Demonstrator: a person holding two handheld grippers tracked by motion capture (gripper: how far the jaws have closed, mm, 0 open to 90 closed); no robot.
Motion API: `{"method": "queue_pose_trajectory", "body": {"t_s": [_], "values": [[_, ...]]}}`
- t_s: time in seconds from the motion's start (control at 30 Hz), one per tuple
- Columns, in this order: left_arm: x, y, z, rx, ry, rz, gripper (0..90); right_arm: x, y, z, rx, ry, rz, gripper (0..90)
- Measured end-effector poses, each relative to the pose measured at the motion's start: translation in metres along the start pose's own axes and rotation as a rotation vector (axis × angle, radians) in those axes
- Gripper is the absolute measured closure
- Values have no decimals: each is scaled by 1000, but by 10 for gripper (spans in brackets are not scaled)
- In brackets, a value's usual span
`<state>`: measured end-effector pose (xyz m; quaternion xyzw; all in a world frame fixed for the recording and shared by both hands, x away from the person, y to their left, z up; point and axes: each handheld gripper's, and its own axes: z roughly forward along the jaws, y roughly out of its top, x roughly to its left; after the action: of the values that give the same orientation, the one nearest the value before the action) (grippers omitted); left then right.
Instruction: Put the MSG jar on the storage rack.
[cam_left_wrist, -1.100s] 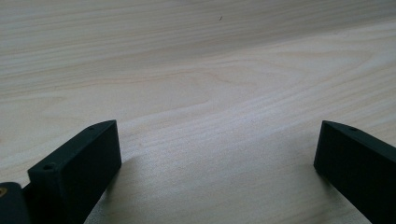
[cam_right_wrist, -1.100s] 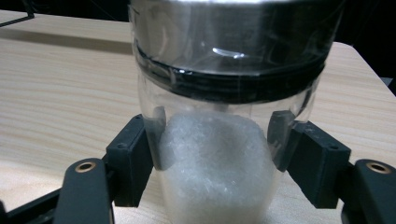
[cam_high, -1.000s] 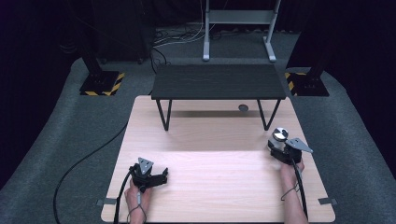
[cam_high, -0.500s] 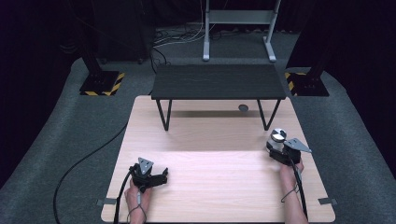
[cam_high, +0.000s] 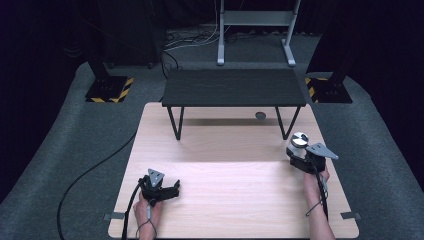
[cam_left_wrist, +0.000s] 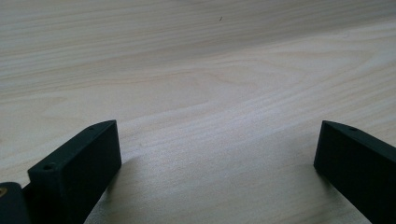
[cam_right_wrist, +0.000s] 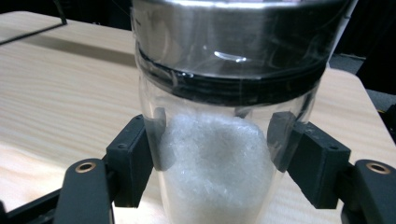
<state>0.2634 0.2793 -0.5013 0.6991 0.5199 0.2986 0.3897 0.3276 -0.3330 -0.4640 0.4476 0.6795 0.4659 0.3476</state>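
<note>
Clamping a clear glass jar (cam_right_wrist: 212, 140) between its two black jaws, the right gripper (cam_right_wrist: 215, 161) has the jaw pads pressed against the glass on either side, below the jar's metal lid (cam_right_wrist: 233, 28) and its dark seal band. White crystalline stuff (cam_right_wrist: 215, 163) fills the lower part of the jar. From above, the right gripper (cam_high: 306, 156) sits at the right edge of the pale wooden table (cam_high: 235, 150), with the jar's round lid (cam_high: 299, 140) showing just ahead of the grey three-cornered plate. Against the picture from a second ago, this gripper and jar lie slightly nearer the person and a touch further from the small black table (cam_high: 234, 87); half a second ago they were already close to the present spot, so the shift is small.

The left gripper (cam_high: 159, 186) rests low on the wood near the front left corner, held by the left hand (cam_high: 148, 210), and it has not moved across the three pictures. Its own camera shows the jaws spread wide with bare wood grain (cam_left_wrist: 210, 93) between them and nothing held.

Beyond the grippers, a small round dark mark (cam_high: 260, 115) lies on the wood under the black table's front edge. A black cable (cam_high: 95, 170) trails over the grey floor to the left.
</note>
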Motion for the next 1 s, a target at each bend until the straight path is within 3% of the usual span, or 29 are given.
{"method": "queue_pose_trajectory", "body": {"t_s": [1.0], "values": [[-1, 0, 0, -1, 3, 0, 5, 10, 107, -17, -56, 138, -57, 300]]}}
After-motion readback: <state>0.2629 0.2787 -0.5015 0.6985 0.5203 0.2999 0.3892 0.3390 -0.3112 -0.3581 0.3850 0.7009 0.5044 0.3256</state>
